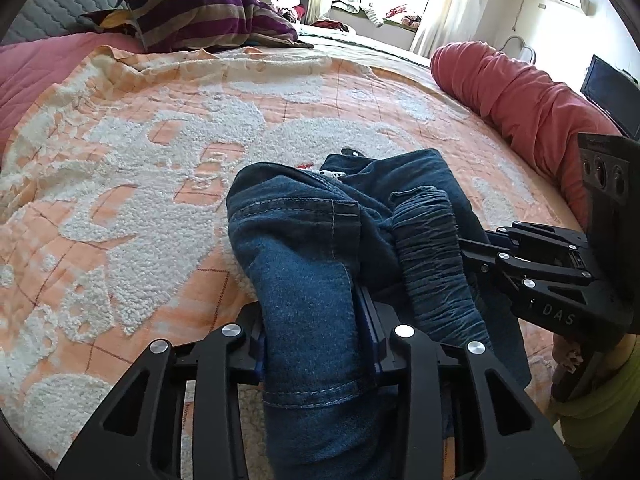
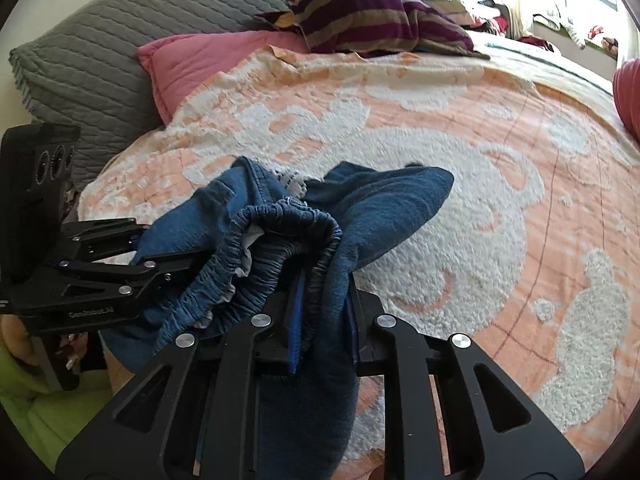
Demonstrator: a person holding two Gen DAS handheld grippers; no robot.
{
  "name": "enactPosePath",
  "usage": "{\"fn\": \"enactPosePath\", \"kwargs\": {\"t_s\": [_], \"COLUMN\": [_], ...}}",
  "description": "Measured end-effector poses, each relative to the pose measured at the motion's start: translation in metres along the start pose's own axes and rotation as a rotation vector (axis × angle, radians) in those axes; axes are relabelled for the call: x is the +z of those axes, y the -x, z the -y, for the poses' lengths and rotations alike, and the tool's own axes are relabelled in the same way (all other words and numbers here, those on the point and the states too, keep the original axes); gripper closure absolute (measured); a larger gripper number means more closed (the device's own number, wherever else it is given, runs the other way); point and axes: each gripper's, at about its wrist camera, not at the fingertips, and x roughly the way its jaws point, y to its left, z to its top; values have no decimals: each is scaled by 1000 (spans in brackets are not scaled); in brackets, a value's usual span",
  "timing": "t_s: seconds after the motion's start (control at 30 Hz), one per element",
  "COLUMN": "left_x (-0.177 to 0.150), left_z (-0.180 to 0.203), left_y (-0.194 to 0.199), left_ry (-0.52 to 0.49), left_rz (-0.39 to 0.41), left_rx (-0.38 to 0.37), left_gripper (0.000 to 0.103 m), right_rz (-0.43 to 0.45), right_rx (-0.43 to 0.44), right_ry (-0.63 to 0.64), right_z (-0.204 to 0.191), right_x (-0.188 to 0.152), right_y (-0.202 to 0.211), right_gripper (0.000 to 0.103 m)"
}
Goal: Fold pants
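Both hand-held grippers, left [image 1: 316, 344] and right [image 2: 320, 320], clamp bunched pants [image 1: 320, 240] above the bed [image 1: 160, 184], apparently to spread them.

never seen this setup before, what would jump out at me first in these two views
The bunched blue denim pants fill the foreground, lying on the near part of the bed. Both grippers are clamped on them: the left gripper on a denim fold, the right gripper on the gathered elastic waistband. Behind spreads a peach and white tufted bedspread, with a purple striped pillow at its far edge.
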Motion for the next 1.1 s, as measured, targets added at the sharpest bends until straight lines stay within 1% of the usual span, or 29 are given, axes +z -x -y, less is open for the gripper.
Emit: {"fn": "enactPosePath", "kwargs": {"t_s": [0.1, 0.3, 0.47, 0.57, 0.83, 0.97, 1.1], "left_x": [4, 20, 37, 44, 59, 65, 64], "left_z": [-2, -13, -25, -31, -44, -46, -51], "left_y": [3, 11, 17, 17, 9, 0, -12], "left_ry": [11, 32, 38, 43, 47, 28, 35], "left_rz": [8, 52, 92, 103, 112, 118, 99], "left_rx": [-6, 20, 52, 62, 74, 87, 87], "left_gripper": [70, 70, 70, 70, 70, 70, 70], "right_rz": [19, 55, 80, 88, 81, 61, 36], "right_rx": [4, 6, 7, -2, -21, -38, -56], "right_ry": [21, 73, 91, 101, 97, 80, 50], "right_z": [-5, -15, -19, -22, -18, -13, -4], "right_x": [9, 35, 56, 65, 83, 83, 77], "right_y": [2, -3, -13, -20, -39, -50, -60], "right_gripper": [91, 91, 91, 91, 91, 91, 91]}}
